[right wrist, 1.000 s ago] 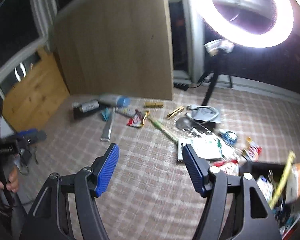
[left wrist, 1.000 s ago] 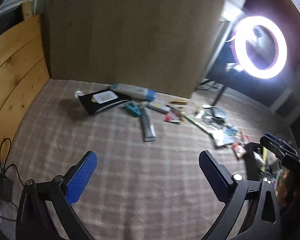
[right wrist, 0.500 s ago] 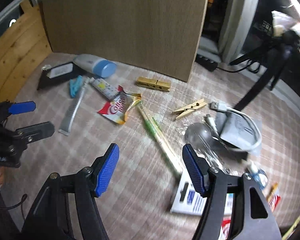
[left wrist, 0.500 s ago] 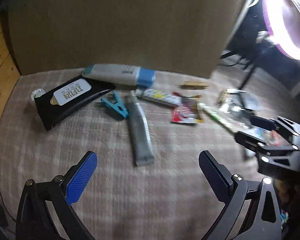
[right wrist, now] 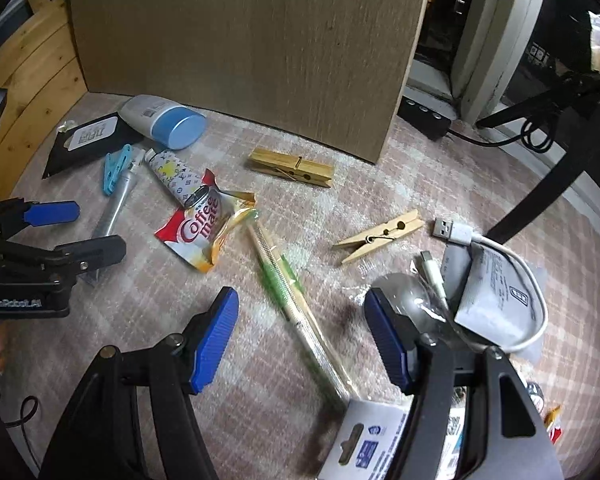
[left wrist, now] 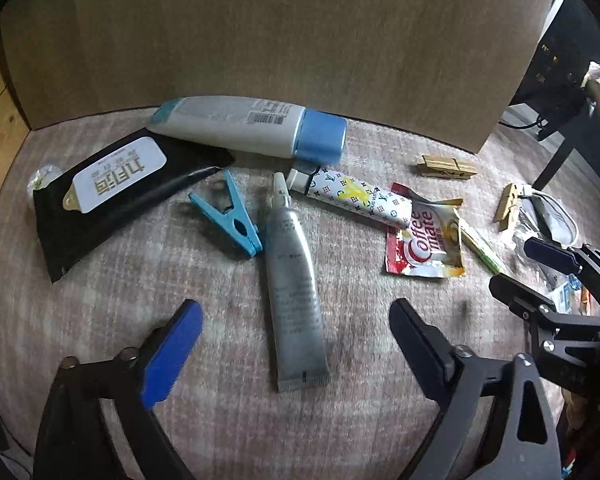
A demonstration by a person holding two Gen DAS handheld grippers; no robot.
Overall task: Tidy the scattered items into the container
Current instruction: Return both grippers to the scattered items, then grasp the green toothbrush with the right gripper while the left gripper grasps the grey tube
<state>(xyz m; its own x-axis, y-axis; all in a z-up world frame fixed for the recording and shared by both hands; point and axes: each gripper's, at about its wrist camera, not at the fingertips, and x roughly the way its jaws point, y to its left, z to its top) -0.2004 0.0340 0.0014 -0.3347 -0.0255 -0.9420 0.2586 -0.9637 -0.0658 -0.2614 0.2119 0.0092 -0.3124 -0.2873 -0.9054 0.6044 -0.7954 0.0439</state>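
Left gripper (left wrist: pixel 296 344) has dropped low over the checked cloth (left wrist: pixel 100 304) since a second ago; jaws closing from full spread, straddling the grey tube's (left wrist: pixel 294 300) crimped end, pads not yet on it. Right gripper (right wrist: pixel 300 340) has likewise descended, jaws held about half open and empty, straddling the green wrapped stick (right wrist: pixel 288 292) mid-cloth. Container not in view now. Judgement: both picks imminent, nothing yet lifted
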